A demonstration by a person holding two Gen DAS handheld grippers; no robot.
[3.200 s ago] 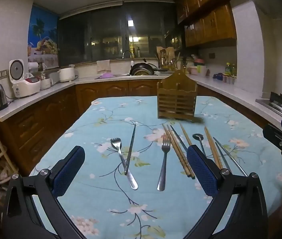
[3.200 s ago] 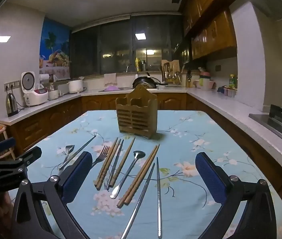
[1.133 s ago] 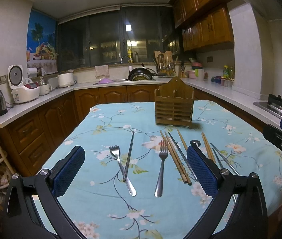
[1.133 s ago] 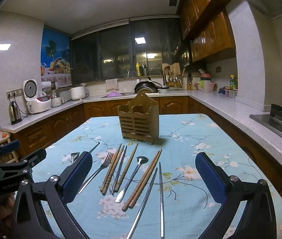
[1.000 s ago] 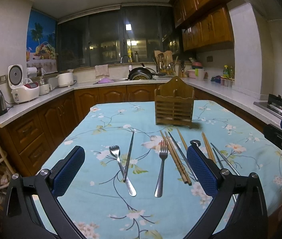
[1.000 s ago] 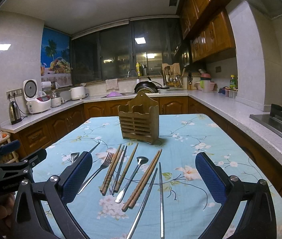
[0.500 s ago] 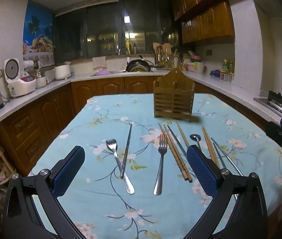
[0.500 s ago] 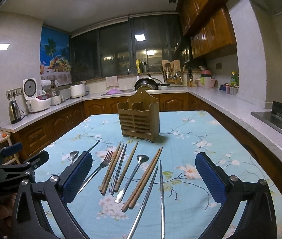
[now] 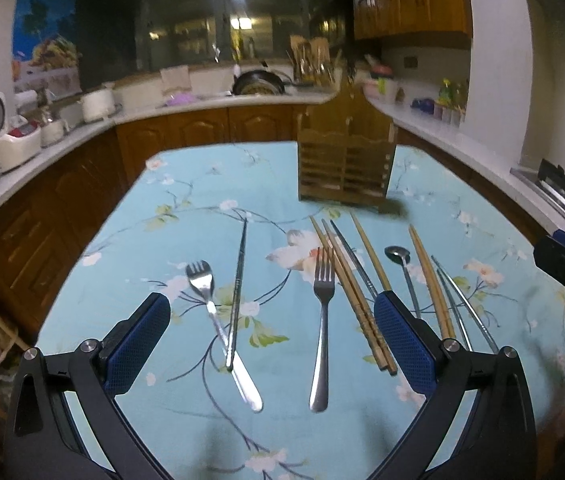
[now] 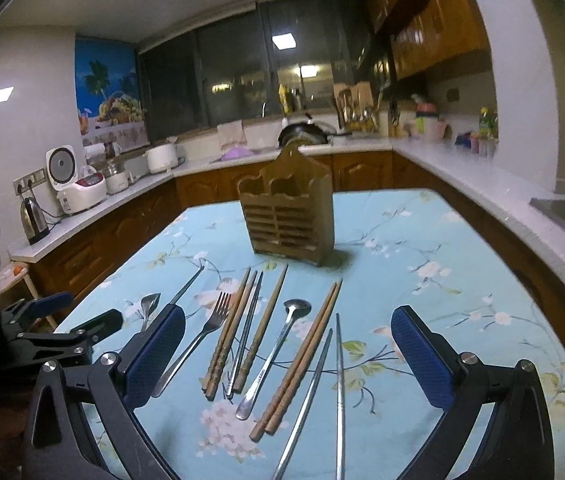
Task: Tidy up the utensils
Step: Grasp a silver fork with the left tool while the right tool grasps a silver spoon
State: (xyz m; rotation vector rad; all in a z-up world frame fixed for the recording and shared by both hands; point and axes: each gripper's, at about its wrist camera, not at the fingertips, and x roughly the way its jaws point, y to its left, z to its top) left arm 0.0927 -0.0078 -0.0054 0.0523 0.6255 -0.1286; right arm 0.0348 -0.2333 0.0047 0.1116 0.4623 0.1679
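Utensils lie side by side on a floral blue tablecloth [image 9: 186, 208]. In the left wrist view I see a spork [image 9: 218, 320], a metal chopstick [image 9: 238, 280], a fork [image 9: 322, 320], wooden chopsticks [image 9: 350, 292] and a small spoon [image 9: 404, 276]. A wooden utensil holder [image 9: 346, 160] stands upright behind them. My left gripper [image 9: 270, 340] hovers open above the spork and fork, holding nothing. In the right wrist view my right gripper [image 10: 288, 356] is open over the spoon [image 10: 278, 352], wooden chopstick pair [image 10: 302, 356] and metal chopsticks [image 10: 338, 392]; the holder [image 10: 288, 216] sits beyond.
Kitchen counters with a rice cooker [image 10: 74, 184], kettle [image 10: 34, 216] and a pan [image 10: 306, 134] ring the table. A stove [image 9: 562, 192] lies at the right. The left gripper [image 10: 50, 336] shows at the lower left of the right wrist view.
Both grippers have tilted down and come nearer the table, so the utensils look larger and lower in view. Nothing on the table has moved; both stay open.
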